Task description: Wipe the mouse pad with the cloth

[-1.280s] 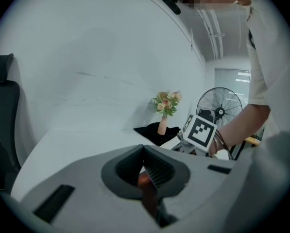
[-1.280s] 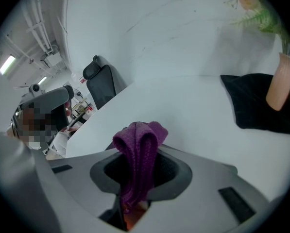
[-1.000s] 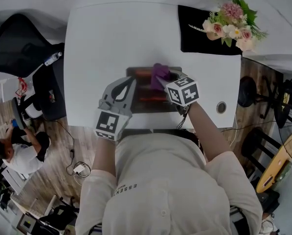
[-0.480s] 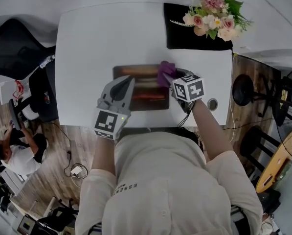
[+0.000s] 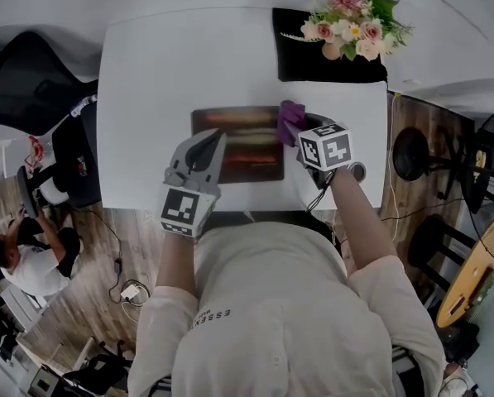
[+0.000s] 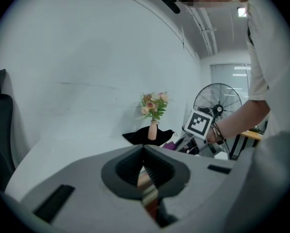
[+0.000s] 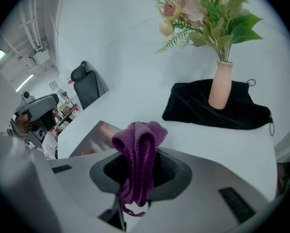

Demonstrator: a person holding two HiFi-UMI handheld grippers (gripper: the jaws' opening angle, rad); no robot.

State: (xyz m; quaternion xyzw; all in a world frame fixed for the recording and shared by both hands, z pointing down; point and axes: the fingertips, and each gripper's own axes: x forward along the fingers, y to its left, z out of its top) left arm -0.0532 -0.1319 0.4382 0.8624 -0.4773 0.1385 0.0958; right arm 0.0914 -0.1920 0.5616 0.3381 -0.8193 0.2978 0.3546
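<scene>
The right gripper [image 5: 303,131] is clamped on the purple cloth [image 5: 290,119], whose bunched end sticks out past the jaws at the right edge of the mouse pad [image 5: 234,143], probably so the person can drag it across the pad. The left gripper [image 5: 212,143] has its jaws together with nothing between them and points at the pad's left part, likely to steady the pad, though contact cannot be confirmed. On the white table [image 5: 164,73] there are one mouse pad, one purple cloth, one vase of flowers [image 5: 346,25] on one piece of black fabric [image 5: 300,52], and two grippers.
</scene>
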